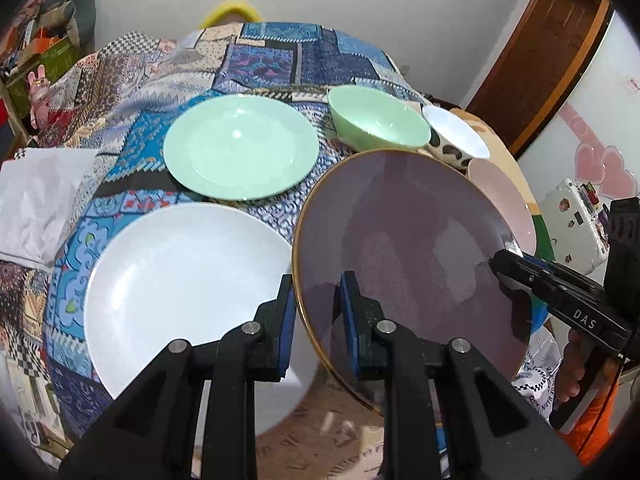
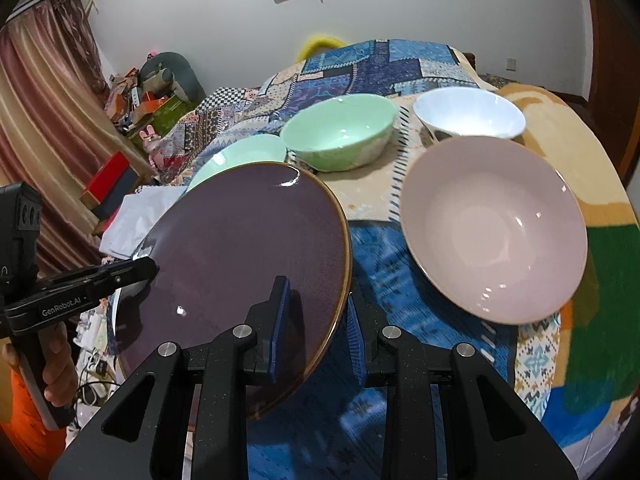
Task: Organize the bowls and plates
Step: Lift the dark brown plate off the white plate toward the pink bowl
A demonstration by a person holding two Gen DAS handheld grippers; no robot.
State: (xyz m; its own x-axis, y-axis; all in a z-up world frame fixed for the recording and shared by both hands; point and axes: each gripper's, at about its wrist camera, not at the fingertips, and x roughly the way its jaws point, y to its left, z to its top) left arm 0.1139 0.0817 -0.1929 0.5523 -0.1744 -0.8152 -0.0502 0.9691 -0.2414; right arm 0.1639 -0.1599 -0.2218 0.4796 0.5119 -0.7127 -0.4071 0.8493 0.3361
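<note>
While the purple plate (image 1: 408, 248) is carried above the patchwork-covered table (image 1: 256, 56), it is gripped at opposite rims: the left gripper (image 1: 318, 312) is closed narrowly on its near-left edge, and the right gripper (image 2: 318, 320) is closed likewise on its right edge. The plate is held tilted, clear of the cloth, between the white plate (image 1: 180, 288) and the pink bowl (image 2: 496, 228).

Risk is judged as follows. A slip could be caused by the thin rim bite on glazed ceramic, and a twist if the two hands are moved unevenly. The white plate's rim could be struck on lowering.

Counted are three plates (purple, white, green plate (image 1: 240, 152)) and three bowls (pink, green bowl (image 2: 340, 132), white bowl (image 2: 468, 116)). The white bowl's dark patches are possibly a printed pattern; this cannot be told.
</note>
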